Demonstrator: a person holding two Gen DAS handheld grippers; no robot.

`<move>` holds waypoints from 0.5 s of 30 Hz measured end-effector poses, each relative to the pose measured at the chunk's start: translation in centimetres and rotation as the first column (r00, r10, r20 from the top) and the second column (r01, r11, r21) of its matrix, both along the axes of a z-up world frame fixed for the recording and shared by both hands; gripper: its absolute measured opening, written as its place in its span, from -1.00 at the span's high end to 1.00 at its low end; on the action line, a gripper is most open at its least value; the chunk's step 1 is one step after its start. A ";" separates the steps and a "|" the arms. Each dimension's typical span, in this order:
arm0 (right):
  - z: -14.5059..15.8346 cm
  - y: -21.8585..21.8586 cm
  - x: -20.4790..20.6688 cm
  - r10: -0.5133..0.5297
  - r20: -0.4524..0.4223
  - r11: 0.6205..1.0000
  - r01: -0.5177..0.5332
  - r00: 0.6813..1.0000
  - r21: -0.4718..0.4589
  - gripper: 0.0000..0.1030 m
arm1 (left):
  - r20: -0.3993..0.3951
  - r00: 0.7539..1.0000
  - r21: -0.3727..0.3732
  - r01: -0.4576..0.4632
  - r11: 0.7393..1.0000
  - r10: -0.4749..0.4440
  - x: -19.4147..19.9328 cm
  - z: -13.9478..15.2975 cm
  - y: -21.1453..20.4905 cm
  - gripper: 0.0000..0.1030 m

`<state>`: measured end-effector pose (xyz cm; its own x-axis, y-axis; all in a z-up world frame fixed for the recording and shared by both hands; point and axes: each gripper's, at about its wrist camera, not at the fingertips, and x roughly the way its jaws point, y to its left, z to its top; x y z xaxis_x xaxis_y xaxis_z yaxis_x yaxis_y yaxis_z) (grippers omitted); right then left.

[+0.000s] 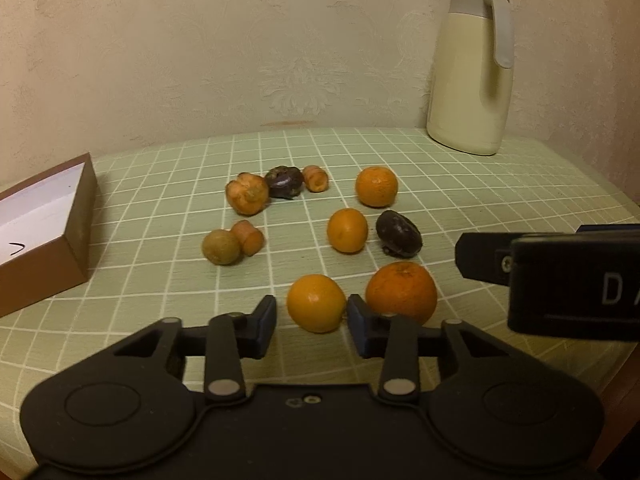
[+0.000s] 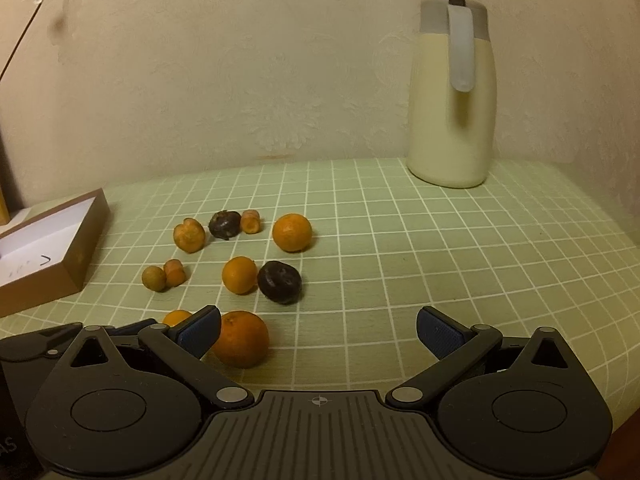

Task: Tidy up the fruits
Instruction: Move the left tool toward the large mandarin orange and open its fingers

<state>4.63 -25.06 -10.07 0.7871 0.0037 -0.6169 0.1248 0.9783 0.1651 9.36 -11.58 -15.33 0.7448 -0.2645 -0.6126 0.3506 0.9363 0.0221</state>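
Several fruits lie on a green checked tablecloth. My left gripper is open, its fingers either side of a small orange, not closed on it. A larger orange sits just right of it. Further back are a small orange, another orange, two dark fruits, orange-brown pieces and a yellowish round fruit. My right gripper is open and empty, its left finger beside the larger orange. An open brown box stands at left.
A cream thermos jug stands at the back right by the wall. The right gripper's body shows at the right edge of the left wrist view. The table's edge curves away at right.
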 end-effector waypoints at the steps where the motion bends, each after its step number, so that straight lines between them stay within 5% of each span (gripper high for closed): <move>1: 0.0 0.0 0.0 0.002 -0.003 1.000 -0.002 1.000 0.000 -1.00 | 0.005 1.000 0.004 -0.001 1.000 0.001 0.0 -0.1 -0.1 0.48; 15: -1.3 2.0 2.4 0.064 -0.018 0.998 -0.064 0.998 0.025 -1.00 | 0.049 0.995 0.055 -0.092 0.994 0.089 -0.6 -0.3 2.9 0.55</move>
